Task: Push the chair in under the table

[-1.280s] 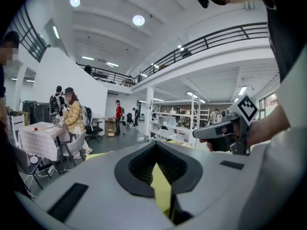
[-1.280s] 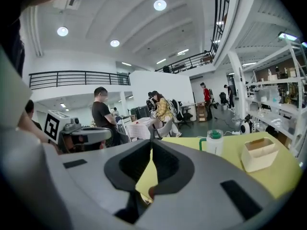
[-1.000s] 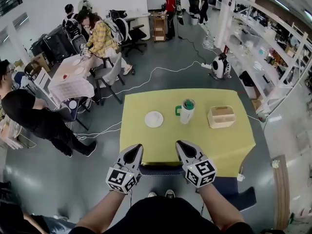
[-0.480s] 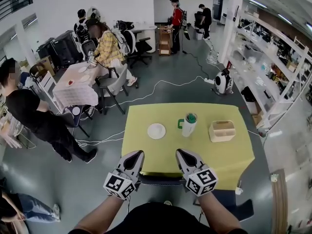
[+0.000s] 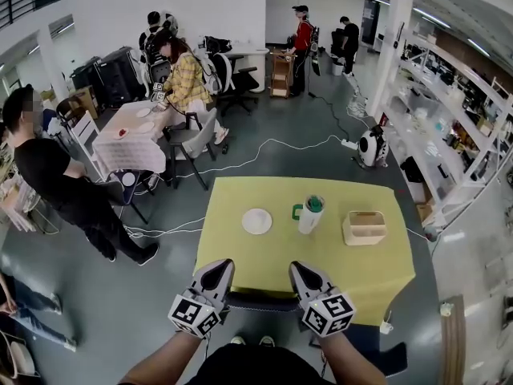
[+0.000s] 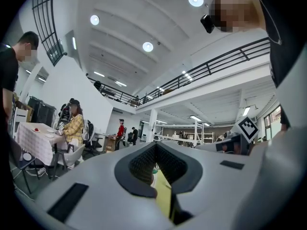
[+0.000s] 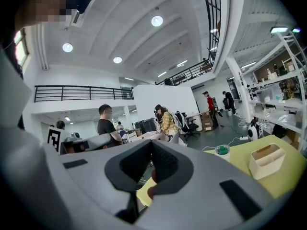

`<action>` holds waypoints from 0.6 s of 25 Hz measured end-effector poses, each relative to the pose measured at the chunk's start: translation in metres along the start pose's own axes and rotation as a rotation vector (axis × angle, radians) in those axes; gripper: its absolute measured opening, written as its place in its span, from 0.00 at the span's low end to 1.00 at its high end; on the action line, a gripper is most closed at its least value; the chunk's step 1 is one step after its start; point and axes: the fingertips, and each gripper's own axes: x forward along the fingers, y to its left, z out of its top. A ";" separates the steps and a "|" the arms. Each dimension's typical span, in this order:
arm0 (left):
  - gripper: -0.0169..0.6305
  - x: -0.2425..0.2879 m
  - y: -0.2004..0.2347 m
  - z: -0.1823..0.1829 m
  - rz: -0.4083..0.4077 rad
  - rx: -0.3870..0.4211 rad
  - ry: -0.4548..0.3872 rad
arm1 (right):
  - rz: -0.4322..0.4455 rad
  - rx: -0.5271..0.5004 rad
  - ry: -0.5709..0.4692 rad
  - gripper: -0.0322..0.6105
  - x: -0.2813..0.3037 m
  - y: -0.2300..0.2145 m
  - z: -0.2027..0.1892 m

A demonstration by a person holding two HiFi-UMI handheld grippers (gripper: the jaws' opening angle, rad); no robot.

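This is a big workroom with a grey floor [image 5: 152, 295], and a yellow surface [image 5: 240, 259] stands in the middle of it. The chair [image 5: 260, 301] is at the near edge of the surface. Its dark top bar lies right along that edge, and a bit of blue seat pokes out by the near right corner.

The left tool [image 5: 219, 269] and the right tool [image 5: 300, 269] sit at the two ends of the bar, with their tips over the yellow cloth. Both tools are squeezed shut and hold nothing (only yellow cloth shows past the closed pads).

The tools are at the same spots on the bar as a second ago. A little less blue seat seems to show, so I think the chair is almost all the way in and only a small last push is left.

Farther onto the surface are three things:
- a white plate [image 5: 256, 220] with nothing on it
- a white cup [image 5: 309, 213] whose green lid hides what is inside
- a pale box [image 5: 364, 228] to the right, which looks empty

Past the far edge, cables [image 5: 264, 147] lie on the floor. To the left of the surface stands a person in black [image 5: 56, 183].
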 end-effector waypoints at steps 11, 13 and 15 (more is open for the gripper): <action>0.04 -0.037 -0.023 -0.024 0.079 -0.028 0.036 | 0.077 0.044 0.028 0.07 -0.017 0.015 -0.023; 0.04 -0.042 -0.026 -0.024 0.087 -0.035 0.040 | 0.085 0.049 0.028 0.07 -0.019 0.020 -0.023; 0.04 -0.049 -0.027 -0.022 0.090 -0.033 0.034 | 0.089 0.051 0.031 0.07 -0.024 0.027 -0.025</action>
